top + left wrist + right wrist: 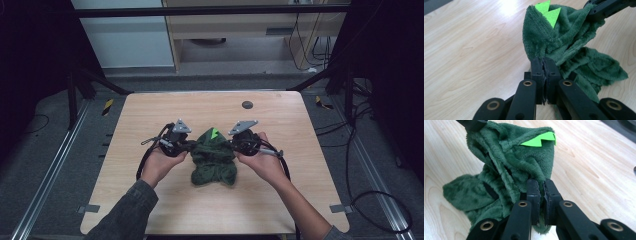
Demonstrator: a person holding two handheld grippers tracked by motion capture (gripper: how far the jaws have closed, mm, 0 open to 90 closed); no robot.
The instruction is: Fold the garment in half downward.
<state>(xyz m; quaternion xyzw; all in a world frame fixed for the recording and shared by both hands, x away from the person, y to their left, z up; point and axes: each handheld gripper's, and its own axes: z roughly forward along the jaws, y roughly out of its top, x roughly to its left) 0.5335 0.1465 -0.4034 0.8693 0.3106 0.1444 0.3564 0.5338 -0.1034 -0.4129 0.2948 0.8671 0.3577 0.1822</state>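
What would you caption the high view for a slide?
Two hand-held grippers, left gripper and right gripper, pinch a green plush garment over a wooden table.

We see a crumpled dark green plush garment (pixel 213 156) with bright green felt spikes (pixel 214 133), its top lifted, its lower part bunched on the worktop (pixel 150 112).

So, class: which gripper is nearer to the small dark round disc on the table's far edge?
Right. The right gripper pinches the green plush cloth just below the disc; the left gripper clamps the cloth's opposite side, farther off.
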